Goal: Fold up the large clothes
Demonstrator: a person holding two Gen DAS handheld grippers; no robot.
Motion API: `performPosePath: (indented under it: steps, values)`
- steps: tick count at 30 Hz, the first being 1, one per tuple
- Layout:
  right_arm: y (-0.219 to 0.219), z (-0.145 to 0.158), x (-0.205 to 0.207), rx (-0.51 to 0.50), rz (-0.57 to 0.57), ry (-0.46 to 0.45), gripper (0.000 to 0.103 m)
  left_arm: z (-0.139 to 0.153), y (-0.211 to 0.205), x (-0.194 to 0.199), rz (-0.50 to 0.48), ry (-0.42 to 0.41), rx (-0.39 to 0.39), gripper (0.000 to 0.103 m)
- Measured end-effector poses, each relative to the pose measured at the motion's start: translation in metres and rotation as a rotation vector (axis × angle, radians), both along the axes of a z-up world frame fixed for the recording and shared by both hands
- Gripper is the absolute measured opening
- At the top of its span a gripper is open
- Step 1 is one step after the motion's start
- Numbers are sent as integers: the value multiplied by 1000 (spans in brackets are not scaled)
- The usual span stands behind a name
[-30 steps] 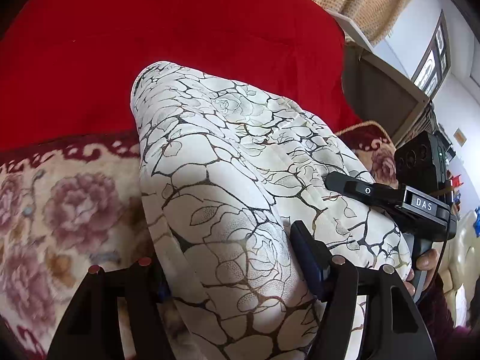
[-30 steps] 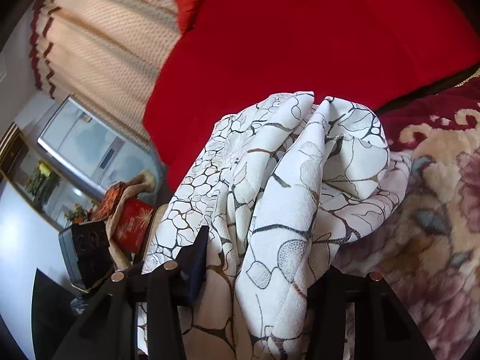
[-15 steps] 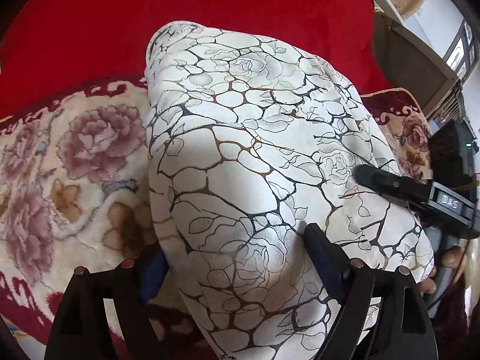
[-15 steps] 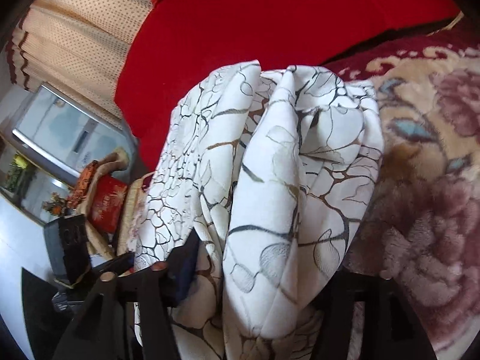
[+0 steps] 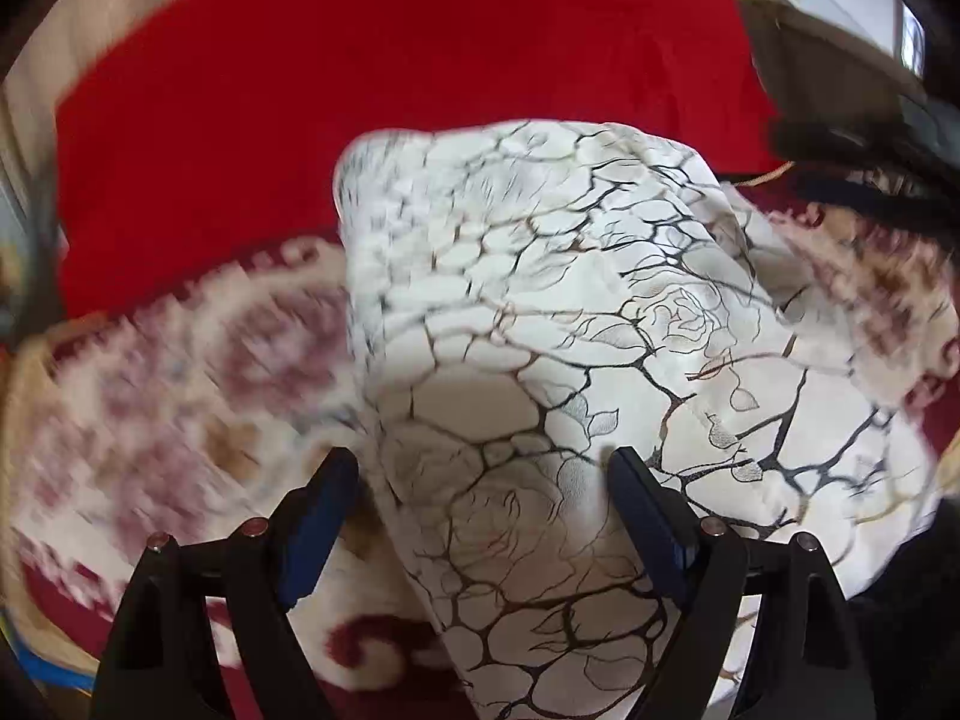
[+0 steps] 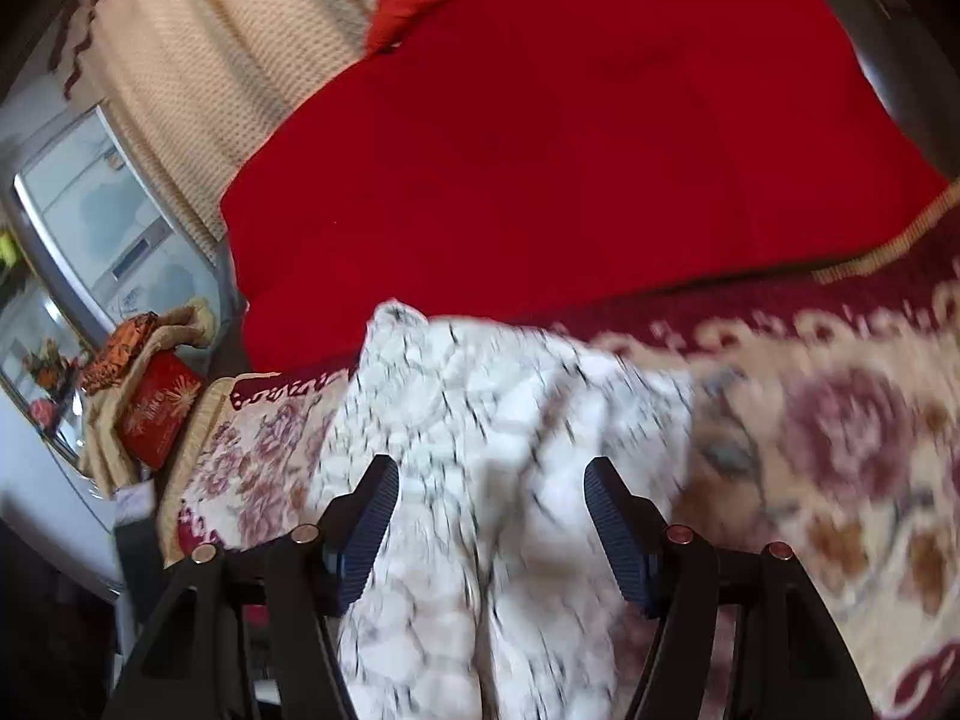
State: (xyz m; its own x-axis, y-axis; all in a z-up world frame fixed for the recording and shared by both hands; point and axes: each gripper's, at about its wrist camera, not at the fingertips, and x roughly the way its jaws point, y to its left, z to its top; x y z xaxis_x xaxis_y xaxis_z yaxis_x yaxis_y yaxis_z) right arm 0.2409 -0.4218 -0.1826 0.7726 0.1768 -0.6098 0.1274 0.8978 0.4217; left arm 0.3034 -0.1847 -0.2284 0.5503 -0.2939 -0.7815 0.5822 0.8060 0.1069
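- Left wrist view: the left tool has its 2 fingers spread, with a thick fold of the white garment bulging between them. The right finger touches the cloth; the left finger sits just beside it, so I cannot tell whether this is a real pinch. The garment lies on the flowered blanket, running from the near edge away toward the red cover at the far side. That is its long axis, straight ahead of the tool. A dark shape at the far right is probably the other tool, but blur hides it.
- Right wrist view: the right tool is also spread, its 2 fingers straddling the near end of the garment, which is badly blurred. The cloth passes between the fingers with a gap on each side, so it looks unheld. It stretches ahead toward the red cover.
- Judgement: both tools sit at the garment's near end, about equally close, so the next fold likely goes forward along that axis.
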Motion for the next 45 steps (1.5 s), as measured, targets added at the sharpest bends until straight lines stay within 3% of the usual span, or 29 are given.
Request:
performPosePath:
  steps: [4, 7, 10, 17, 24, 34, 36, 39, 45]
  values:
    - [8, -27, 61, -30, -15, 130, 64, 1, -6, -11, -3, -61, 38, 86]
    - [-5, -91, 106, -25, -24, 319, 69, 3, -8, -16, 2, -71, 41, 86]
    - [-26, -102, 101, 109, -31, 277, 71, 12, -6, -23, 21, -88, 18, 86]
    - [-25, -62, 37, 35, -81, 196, 73, 41, 14, -42, 108, -124, -87, 86]
    - [-1, 7, -39, -14, -82, 34, 73, 89, 40, -82, 218, -183, -135, 86]
    - [56, 106, -157, -125, -91, -236, 81, 173, 66, -155, 297, -407, -154, 92]
    - [70, 121, -179, -173, -88, -276, 81, 186, 69, -172, 326, -465, -134, 102]
    - [86, 135, -209, -238, -93, -321, 84, 206, 71, -201, 346, -574, -115, 102]
    - [102, 149, -252, -304, -138, -358, 88, 240, 83, -242, 347, -661, -128, 103]
